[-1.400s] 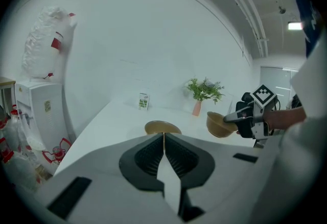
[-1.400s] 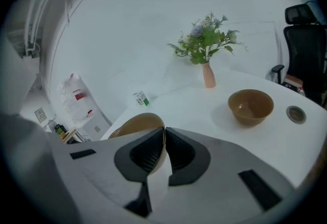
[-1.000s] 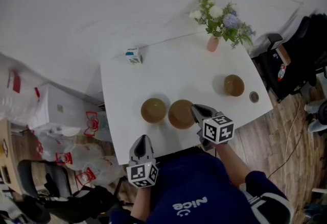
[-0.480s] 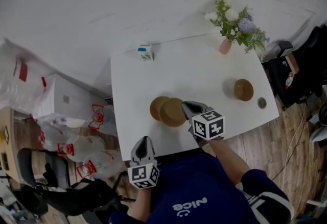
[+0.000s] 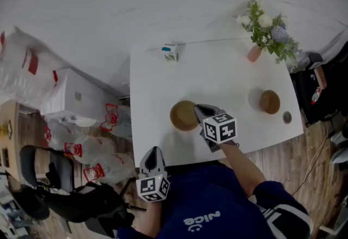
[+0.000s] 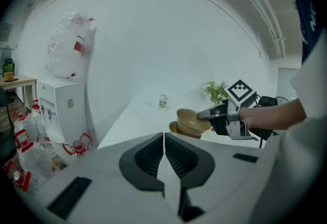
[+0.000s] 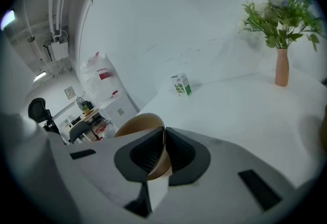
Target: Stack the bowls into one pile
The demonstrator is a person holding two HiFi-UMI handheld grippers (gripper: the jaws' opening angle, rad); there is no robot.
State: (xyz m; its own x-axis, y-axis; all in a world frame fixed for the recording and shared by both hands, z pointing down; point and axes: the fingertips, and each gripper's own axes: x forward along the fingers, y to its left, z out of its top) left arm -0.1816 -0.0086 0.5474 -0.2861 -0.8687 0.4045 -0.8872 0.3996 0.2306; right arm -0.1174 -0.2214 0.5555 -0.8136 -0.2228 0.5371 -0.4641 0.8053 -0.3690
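My right gripper (image 5: 199, 111) is shut on the rim of a brown bowl (image 5: 183, 115) and holds it directly over a second brown bowl. The head view hides that lower bowl. In the left gripper view the held bowl (image 6: 193, 119) hangs just above the lower bowl (image 6: 174, 128), tilted a little. The right gripper view shows the bowl's wall (image 7: 134, 127) pinched between the jaws of the right gripper (image 7: 164, 139). A third brown bowl (image 5: 269, 102) stands alone at the table's right. My left gripper (image 5: 152, 152) is shut and empty, off the table's near edge.
On the white table (image 5: 217, 80) a small carton (image 5: 169, 53) stands at the far left, a pink vase of flowers (image 5: 254, 53) at the far right, and a small round object (image 5: 287, 117) near the right edge. A white cabinet (image 5: 76, 99) and plastic bags lie left.
My right gripper has carried the bowl leftward until it sits over the left bowl and covers it. The left gripper has hardly shifted.
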